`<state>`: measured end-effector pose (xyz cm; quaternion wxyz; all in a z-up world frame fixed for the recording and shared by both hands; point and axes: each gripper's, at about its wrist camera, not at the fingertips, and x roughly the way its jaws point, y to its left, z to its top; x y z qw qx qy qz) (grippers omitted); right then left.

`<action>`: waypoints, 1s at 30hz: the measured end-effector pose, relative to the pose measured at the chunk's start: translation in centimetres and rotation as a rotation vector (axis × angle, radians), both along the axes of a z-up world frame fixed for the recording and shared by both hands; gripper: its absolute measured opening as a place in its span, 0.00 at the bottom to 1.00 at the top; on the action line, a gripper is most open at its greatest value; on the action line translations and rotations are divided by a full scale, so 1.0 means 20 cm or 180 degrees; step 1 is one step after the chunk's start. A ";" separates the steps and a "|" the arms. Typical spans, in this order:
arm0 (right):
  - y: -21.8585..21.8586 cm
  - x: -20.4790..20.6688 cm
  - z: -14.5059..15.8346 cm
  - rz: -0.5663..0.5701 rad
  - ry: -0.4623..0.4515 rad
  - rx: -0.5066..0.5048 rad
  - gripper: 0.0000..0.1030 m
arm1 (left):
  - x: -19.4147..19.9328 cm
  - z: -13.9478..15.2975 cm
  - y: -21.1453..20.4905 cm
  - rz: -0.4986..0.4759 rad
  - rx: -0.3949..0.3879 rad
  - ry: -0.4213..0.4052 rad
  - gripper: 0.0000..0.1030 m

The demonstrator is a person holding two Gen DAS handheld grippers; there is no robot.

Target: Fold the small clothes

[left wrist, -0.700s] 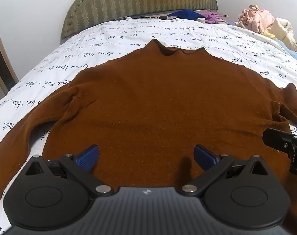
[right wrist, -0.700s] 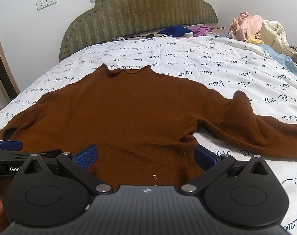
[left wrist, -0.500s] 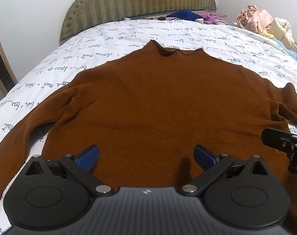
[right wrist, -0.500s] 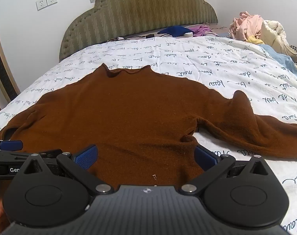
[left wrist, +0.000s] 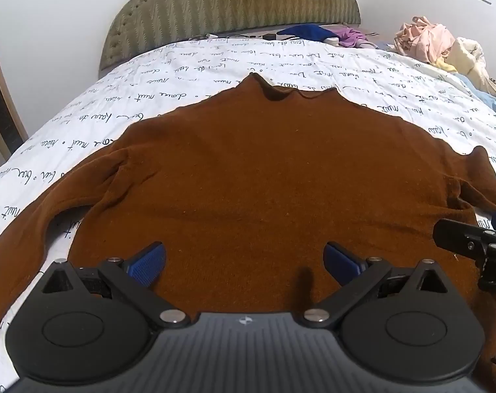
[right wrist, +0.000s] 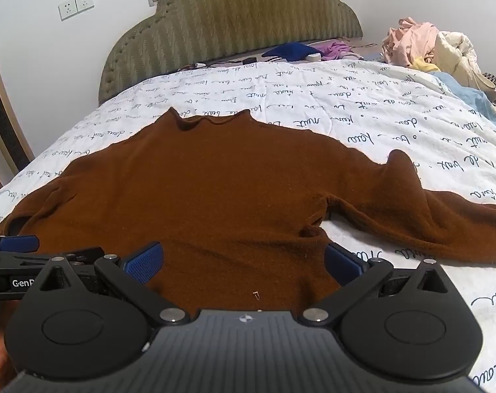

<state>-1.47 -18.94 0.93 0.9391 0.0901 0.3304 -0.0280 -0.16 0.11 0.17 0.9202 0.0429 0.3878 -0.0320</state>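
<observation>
Both claws, the left gripper (left wrist: 244,263) and right gripper (right wrist: 244,262), were held spread wide and empty over the near hem of one brown sweater (left wrist: 264,180). It was laid flat mid-bed, two sleeves outstretched, collar toward the headboard (right wrist: 234,23).

sweater (left wrist: 274,177) sleeves cut off, hem hidden

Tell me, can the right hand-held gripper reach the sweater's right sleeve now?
Probably yes: the right hand-held gripper is open, and the right sleeve lies flat beside it with nothing between.
</observation>
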 end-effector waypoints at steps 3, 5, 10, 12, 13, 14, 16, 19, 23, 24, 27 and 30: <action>0.00 0.00 0.00 -0.0009 -0.0008 0.0001 1.00 | 0.00 0.00 -0.01 -0.0003 0.0017 0.0003 1.00; 0.00 0.00 0.00 -0.0011 -0.0010 0.0001 1.00 | 0.00 0.00 -0.01 -0.0012 0.0043 -0.0006 1.00; 0.00 -0.01 0.01 -0.0024 -0.0018 0.0015 1.00 | 0.00 -0.01 -0.02 -0.0014 0.0057 0.0005 1.00; -0.01 -0.01 0.00 -0.0028 -0.0018 0.0020 1.00 | 0.00 -0.01 -0.02 -0.0015 0.0071 0.0004 1.00; -0.01 -0.01 0.00 -0.0030 -0.0019 0.0021 1.00 | 0.00 -0.01 -0.02 -0.0013 0.0078 0.0001 1.00; -0.01 -0.01 0.00 -0.0030 -0.0019 0.0022 1.00 | 0.00 -0.01 -0.02 -0.0014 0.0085 -0.0004 1.00; -0.01 -0.01 0.00 -0.0034 -0.0021 0.0028 1.00 | 0.00 -0.01 -0.02 -0.0018 0.0088 -0.0002 1.00; -0.01 -0.01 0.00 -0.0037 -0.0023 0.0029 1.00 | 0.00 -0.02 -0.02 -0.0019 0.0077 0.0013 1.00; -0.02 -0.01 0.01 -0.0048 -0.0054 0.0061 1.00 | 0.00 -0.02 -0.02 -0.0031 0.0087 0.0020 1.00; -0.03 -0.02 0.01 -0.0051 -0.0067 0.0069 1.00 | 0.00 -0.02 -0.02 -0.0037 0.0084 0.0020 1.00; -0.03 -0.02 0.01 -0.0037 -0.0085 0.0074 1.00 | 0.00 -0.02 -0.03 -0.0054 0.0069 0.0017 1.00; -0.02 -0.02 0.01 -0.0005 -0.0092 0.0063 1.00 | 0.00 -0.02 -0.04 -0.0061 0.0094 0.0015 1.00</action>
